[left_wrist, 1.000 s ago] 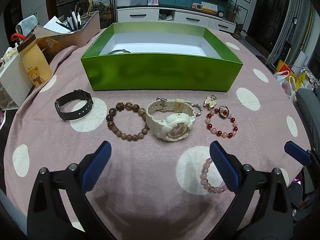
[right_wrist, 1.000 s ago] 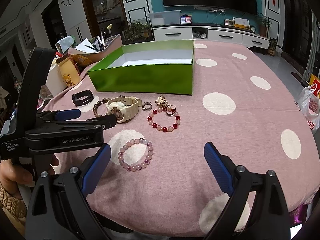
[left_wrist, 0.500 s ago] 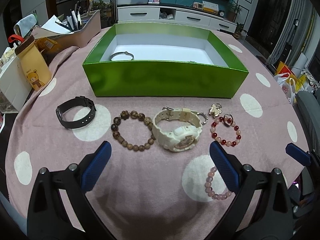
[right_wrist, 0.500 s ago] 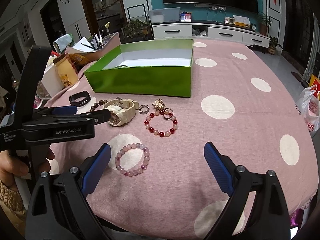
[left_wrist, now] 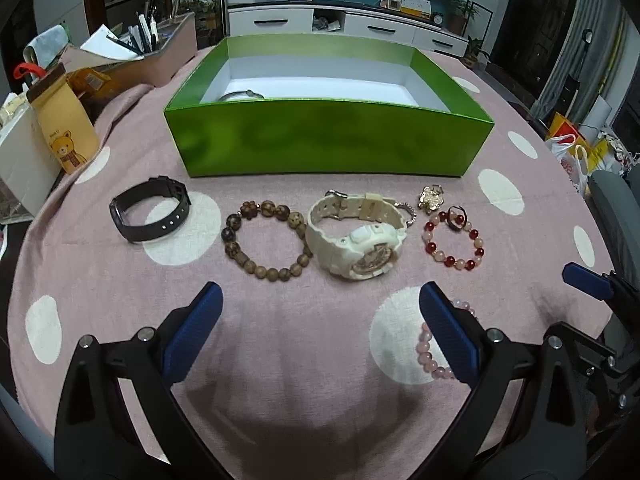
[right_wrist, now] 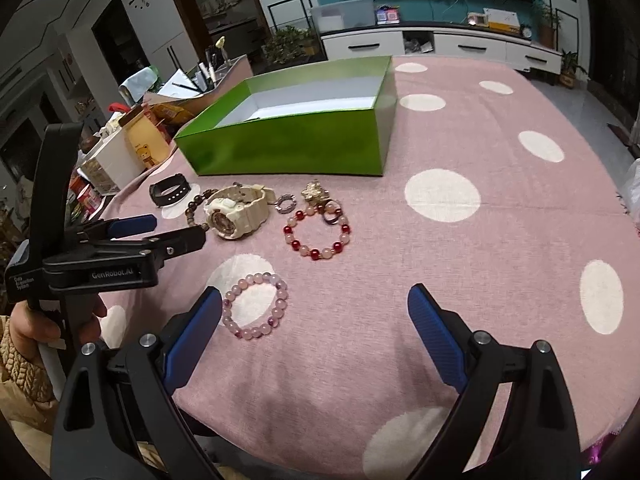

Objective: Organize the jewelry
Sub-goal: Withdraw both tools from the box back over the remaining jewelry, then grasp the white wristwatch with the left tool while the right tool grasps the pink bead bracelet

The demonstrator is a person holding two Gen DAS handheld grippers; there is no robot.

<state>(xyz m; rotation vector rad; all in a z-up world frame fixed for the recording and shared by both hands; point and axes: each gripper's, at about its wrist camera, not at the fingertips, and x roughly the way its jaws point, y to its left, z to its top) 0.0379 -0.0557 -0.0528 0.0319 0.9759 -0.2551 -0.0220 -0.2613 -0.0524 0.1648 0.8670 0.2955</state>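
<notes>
A green box (left_wrist: 328,140) (right_wrist: 288,148) stands on the pink dotted tablecloth with a silver bangle (left_wrist: 240,95) inside. In front of it lie a black band (left_wrist: 150,214), a wooden bead bracelet (left_wrist: 264,242), a cream watch (left_wrist: 356,236) (right_wrist: 236,210), a gold charm (left_wrist: 431,198), a red bead bracelet (left_wrist: 454,242) (right_wrist: 316,234) and a pink bead bracelet (left_wrist: 430,350) (right_wrist: 256,306). My left gripper (left_wrist: 320,336) is open and empty, just short of the wooden bracelet and watch. My right gripper (right_wrist: 314,338) is open and empty, right of the pink bracelet.
A bear-print pouch (left_wrist: 64,132), a white container (left_wrist: 16,160) and a tray of pens (left_wrist: 136,52) crowd the table's left edge. A small ring (right_wrist: 285,203) lies by the watch. Bags (left_wrist: 576,152) sit off the right side.
The left gripper has drawn back and risen slightly; the jewelry row now sits higher in its view. The right gripper has shifted a little toward the pink bracelet. Both stay open.
</notes>
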